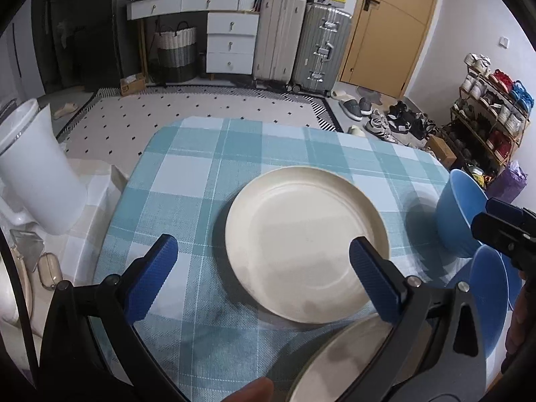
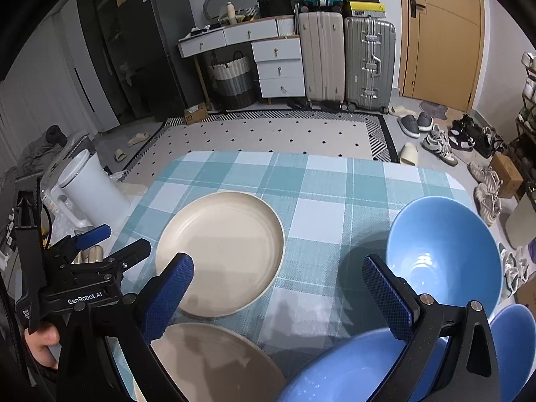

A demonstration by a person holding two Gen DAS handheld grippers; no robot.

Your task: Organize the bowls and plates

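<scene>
A cream plate (image 1: 306, 244) (image 2: 221, 251) lies in the middle of the blue checked tablecloth (image 1: 187, 181) (image 2: 318, 194). A second cream plate (image 1: 338, 365) (image 2: 214, 361) lies nearer, at the front edge. Three blue bowls stand at the right: a far one (image 1: 460, 214) (image 2: 445, 254), a near one (image 2: 361, 372) and a third (image 1: 490, 291) (image 2: 516, 345) at the right edge. My left gripper (image 1: 261, 268) hovers open over the front left of the far plate. My right gripper (image 2: 278, 284) is open above the cloth between plates and bowls, empty.
A white kettle (image 1: 37, 167) (image 2: 93, 187) stands off the table's left side. Beyond the table are a dotted rug (image 2: 268, 134), suitcases (image 2: 345, 57), a white drawer unit (image 1: 231, 43) and shoes (image 2: 442, 137) on the floor at the right.
</scene>
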